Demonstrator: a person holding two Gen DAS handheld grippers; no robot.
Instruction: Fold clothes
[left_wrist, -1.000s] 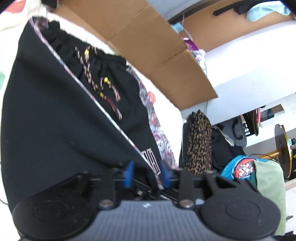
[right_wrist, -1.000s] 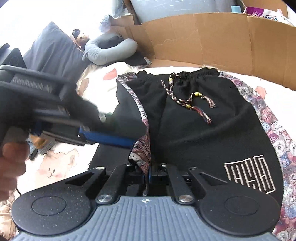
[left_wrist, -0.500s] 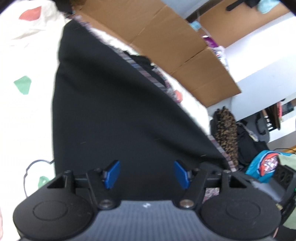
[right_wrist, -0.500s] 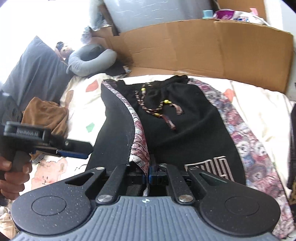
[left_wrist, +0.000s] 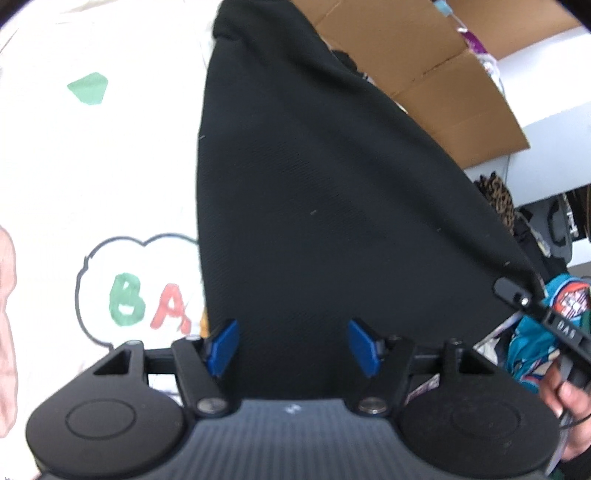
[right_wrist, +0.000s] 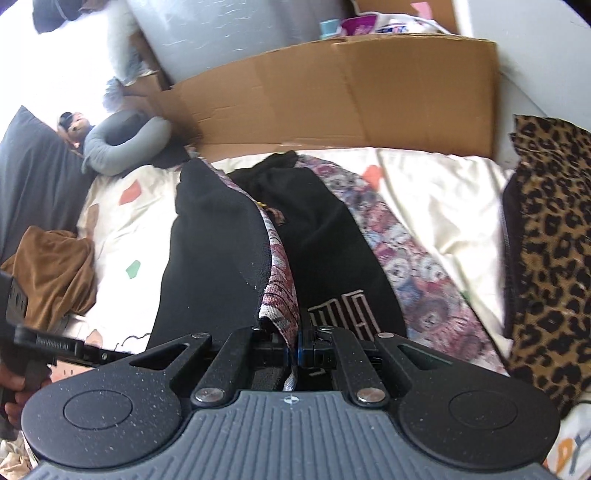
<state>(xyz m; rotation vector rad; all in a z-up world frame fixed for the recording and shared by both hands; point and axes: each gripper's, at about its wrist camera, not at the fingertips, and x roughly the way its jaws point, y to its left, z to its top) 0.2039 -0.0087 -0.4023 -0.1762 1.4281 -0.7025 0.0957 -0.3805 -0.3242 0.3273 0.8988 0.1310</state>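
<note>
My right gripper (right_wrist: 293, 345) is clamping tight on the patterned hem of the black shorts (right_wrist: 332, 258), holding one leg folded over the other. My left gripper (left_wrist: 291, 345) is hanging just above the black fabric (left_wrist: 314, 192), its jaws having just been opening, nothing pinched between the blue pads (left_wrist: 223, 345). The shorts are lying on the cream printed bedsheet (right_wrist: 443, 192), with a cardboard sheet (right_wrist: 332, 96) behind and a leopard-print garment (right_wrist: 550, 240) to the right.
</note>
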